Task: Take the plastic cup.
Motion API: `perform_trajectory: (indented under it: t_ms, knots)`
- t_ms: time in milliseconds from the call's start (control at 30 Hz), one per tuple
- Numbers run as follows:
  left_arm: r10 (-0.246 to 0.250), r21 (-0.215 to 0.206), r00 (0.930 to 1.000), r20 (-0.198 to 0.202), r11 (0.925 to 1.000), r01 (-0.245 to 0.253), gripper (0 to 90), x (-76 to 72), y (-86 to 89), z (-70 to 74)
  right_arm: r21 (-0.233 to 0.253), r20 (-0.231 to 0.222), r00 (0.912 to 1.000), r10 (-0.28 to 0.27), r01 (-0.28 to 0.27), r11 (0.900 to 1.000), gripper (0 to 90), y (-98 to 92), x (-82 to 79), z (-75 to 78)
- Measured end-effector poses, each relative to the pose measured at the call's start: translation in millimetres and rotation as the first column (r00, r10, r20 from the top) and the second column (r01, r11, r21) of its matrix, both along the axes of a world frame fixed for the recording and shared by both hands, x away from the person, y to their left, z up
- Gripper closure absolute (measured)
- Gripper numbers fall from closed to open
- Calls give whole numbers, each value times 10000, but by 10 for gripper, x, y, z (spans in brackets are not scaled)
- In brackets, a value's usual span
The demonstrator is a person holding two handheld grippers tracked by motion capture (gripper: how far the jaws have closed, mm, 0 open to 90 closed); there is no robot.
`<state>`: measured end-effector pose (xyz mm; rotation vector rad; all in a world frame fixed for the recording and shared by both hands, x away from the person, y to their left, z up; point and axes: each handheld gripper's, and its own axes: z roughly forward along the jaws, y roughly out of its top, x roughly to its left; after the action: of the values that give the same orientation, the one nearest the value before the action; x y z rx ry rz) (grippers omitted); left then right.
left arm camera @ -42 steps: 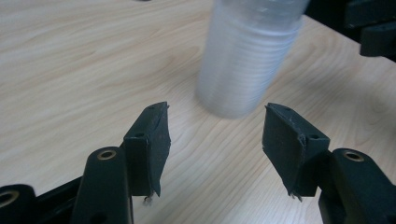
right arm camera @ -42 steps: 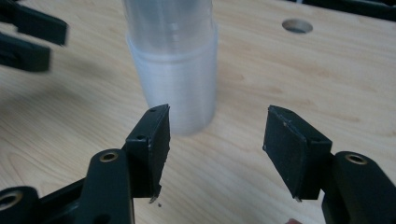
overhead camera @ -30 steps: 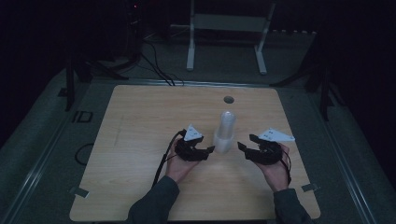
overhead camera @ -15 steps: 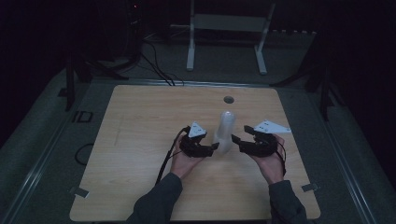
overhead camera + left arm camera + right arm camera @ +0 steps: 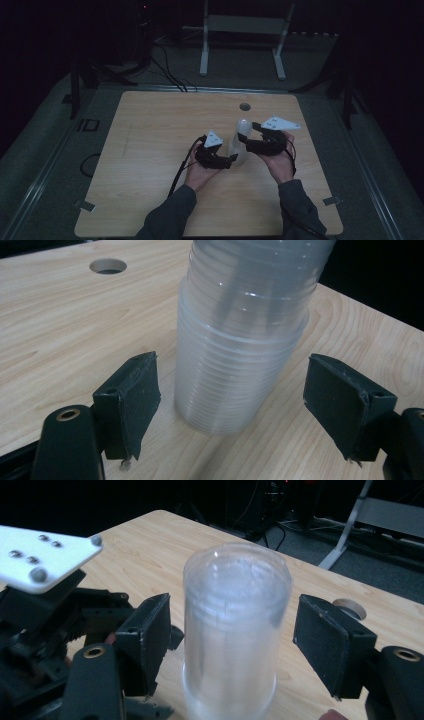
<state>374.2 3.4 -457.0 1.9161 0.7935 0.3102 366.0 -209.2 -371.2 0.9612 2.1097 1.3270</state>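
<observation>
both grippers have closed in since a second ago: left gripper [image 5: 231, 159] wide at the cup stack's [image 5: 239, 141] nine o'clock, right gripper [image 5: 245, 141] wide around its top, likely about to separate cups.

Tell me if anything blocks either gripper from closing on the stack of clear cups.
Nothing visible does. The cup stack stands between the left gripper's open jaws near its base, and between the right gripper's open jaws near its top, with bare gaps on both sides.

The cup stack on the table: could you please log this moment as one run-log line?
cup stack: upright on table | left claw: open, straddling stack base | right claw: open, straddling stack top | contact: none seen
</observation>
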Motion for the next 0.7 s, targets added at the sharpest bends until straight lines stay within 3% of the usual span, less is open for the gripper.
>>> perform_trajectory:
  t_ms: [267, 700]
  knots:
    - [3, -19, 9998, 186, 10000, -3, 223, 36, -46, -27, -199, -120, 9999, 55, -57, 9998, 337, 78, 145, -41]
    - [58, -79, 9981, 612, 10000, -53, 183, 70, -218, -65, -125, -237, 9997, 98, -101, 9999, 386, 149, 185, -60]
